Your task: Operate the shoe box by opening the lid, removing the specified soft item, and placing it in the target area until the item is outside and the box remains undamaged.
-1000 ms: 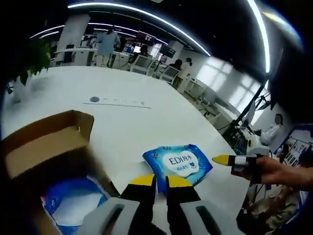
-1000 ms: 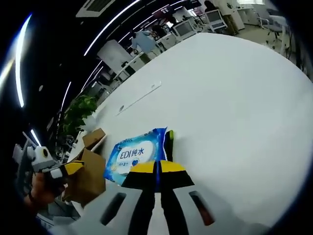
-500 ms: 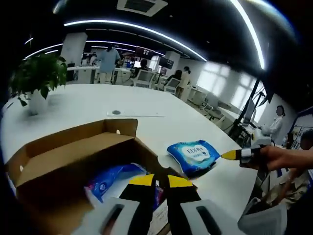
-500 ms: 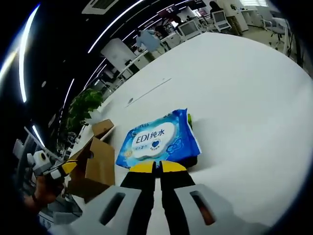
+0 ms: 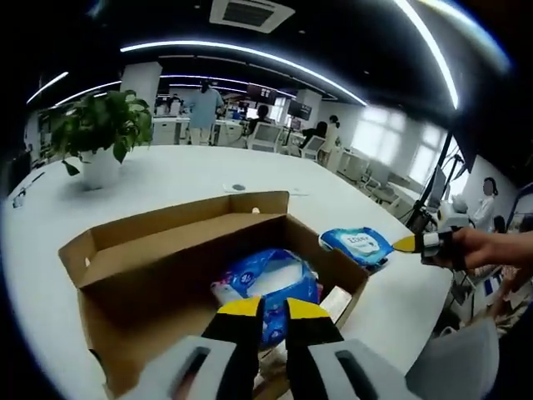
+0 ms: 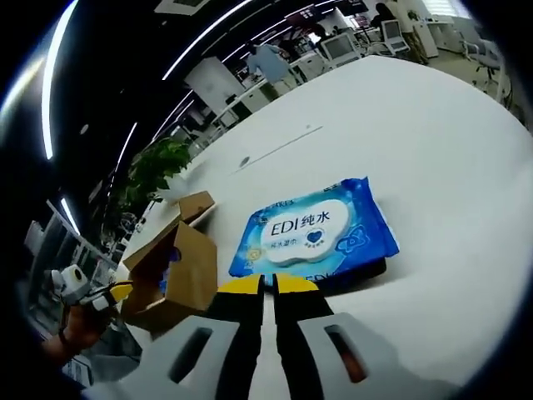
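Left gripper [image 5: 264,307] hovering over open shoe box [image 5: 158,258], fingers together, empty — right gripper [image 6: 266,285] fingers together just behind wet-wipes pack [image 6: 312,236] lying on table [image 6: 433,150].

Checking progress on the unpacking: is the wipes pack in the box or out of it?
Out. The wipes pack lies flat on the white table beside the open cardboard box, which holds another blue packet.

The left gripper view looks down close into the open shoe box [image 5: 191,267]. The right gripper view sits close behind the wipes pack [image 6: 312,237]. Both show box, pack and white tabletop [image 6: 433,142].
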The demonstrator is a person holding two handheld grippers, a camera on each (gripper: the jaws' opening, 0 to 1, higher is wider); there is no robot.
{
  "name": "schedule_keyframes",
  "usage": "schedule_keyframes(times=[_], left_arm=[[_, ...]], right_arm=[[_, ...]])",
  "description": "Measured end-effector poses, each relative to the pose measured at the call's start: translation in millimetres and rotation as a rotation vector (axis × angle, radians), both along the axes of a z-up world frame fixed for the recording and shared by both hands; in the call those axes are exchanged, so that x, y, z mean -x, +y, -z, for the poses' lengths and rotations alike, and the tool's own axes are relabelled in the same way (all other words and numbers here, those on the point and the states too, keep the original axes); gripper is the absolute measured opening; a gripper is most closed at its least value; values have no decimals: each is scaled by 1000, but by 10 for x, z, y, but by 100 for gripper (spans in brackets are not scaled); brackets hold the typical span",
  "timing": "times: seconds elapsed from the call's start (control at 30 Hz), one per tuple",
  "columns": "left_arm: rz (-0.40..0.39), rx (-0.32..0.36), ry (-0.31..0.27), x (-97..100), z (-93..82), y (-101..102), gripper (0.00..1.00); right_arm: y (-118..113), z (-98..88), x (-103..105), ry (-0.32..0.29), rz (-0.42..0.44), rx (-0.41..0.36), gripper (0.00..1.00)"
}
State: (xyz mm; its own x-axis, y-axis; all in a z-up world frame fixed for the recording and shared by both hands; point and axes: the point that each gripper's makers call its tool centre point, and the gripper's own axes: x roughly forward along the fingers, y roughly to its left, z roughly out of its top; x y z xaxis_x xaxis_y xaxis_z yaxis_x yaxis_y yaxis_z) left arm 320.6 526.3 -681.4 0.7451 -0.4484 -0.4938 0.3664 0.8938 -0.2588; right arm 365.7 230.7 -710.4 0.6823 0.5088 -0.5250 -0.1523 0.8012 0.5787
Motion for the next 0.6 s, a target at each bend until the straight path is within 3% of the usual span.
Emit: schedule_keyframes(times=[0.33, 0.6], left_arm=[[-64, 0, -5, 132, 3, 316, 11], [-105, 6, -7, 268, -37, 455, 12]], right_arm=[[355, -46, 32, -7, -63, 3, 3], [606, -143, 61, -24, -109, -6, 4]])
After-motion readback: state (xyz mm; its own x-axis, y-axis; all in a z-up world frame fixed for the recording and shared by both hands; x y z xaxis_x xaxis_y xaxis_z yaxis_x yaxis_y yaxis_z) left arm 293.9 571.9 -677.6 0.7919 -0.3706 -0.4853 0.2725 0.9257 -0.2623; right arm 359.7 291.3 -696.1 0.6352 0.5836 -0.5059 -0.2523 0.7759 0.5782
